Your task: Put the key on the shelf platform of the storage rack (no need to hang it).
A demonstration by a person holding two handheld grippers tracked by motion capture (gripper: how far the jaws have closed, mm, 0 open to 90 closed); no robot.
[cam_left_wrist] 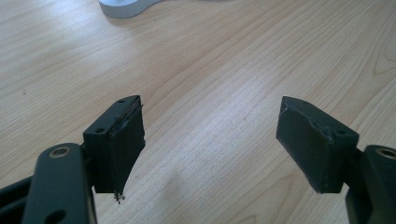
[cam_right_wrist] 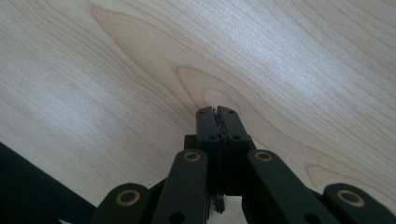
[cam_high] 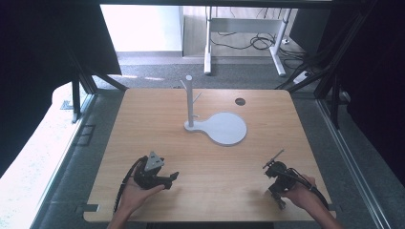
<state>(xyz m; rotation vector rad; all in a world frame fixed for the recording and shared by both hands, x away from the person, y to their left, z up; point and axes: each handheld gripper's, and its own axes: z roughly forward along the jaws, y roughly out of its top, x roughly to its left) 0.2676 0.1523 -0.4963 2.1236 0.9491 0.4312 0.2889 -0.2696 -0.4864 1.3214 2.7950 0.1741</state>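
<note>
The L gripper (cam_high: 173, 177) sits w/ jaws spread wide, nothing between them, just bare table (cam_left_wrist: 219, 70) under the gap; its pads (cam_left_wrist: 125, 149) look taped and a bit frayed at the edge. The R gripper (cam_high: 271, 161) has jaws pressed flat together, pad to pad, gripping nothing, tilted low over the wood (cam_right_wrist: 140, 60). The thing nearest both is the white stand (cam_high: 216, 128): a flat paddle-shaped base w/ an upright post (cam_high: 189, 98) that carries short pegs near its top. It stands well ahead of both claws, forward and to the right of the L one, forward and to the left of the R one, touching neither. Judging by looks, it's a rigid molded or printed piece, prob light, smooth and a bit slippery, not fragile except maybe the thin pegs. The base plate lies flush on the table, so its rim is hard to get a pad under; the post is the better hold, taken low, just above the base, jaws either side, so it doesn't tip. The R claw would need to open first. Grabbing the pegs risks snapping them or twisting the stand.
</note>
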